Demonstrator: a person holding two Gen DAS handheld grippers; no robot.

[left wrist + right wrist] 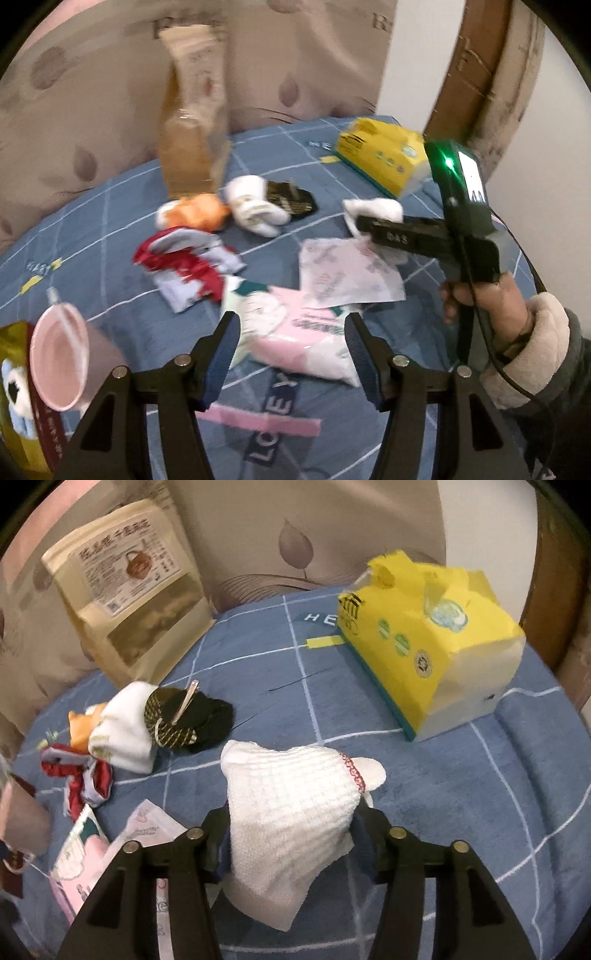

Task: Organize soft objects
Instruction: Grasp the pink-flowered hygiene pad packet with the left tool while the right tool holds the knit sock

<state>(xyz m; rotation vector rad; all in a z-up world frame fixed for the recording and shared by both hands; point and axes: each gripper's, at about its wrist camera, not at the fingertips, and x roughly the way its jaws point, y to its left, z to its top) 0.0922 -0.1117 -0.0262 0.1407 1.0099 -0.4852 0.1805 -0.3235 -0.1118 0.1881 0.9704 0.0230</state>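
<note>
A bed covered in a blue sheet (122, 206) with a white grid fills both views, strewn with soft things waiting to be sorted. In the left wrist view, at the far lower left, a pink cup (61, 356) lies on its side beside a gold package. Right of it, mid-frame, sits a crumpled red and white cloth (186, 269), with an orange and white plush (192, 214) and a rolled white sock (255, 210) just above. A tall beige pouch (194, 122) leans against the leaf-patterned headboard behind them, likely propped there to keep it out of the way. At bottom centre the left gripper (291, 354) has its jaws spread wide, grasping nothing, poised above a pink and white plastic packet (306, 343), probably the next pick. To the right, the right gripper (291, 845) is clenched on a white waffle-weave cloth (291, 812), lifted off the sheet, apparently to carry it to a pile. At upper right a yellow tissue pack (424, 646) rests on the bed near a pale wall and brown wooden frame.
</note>
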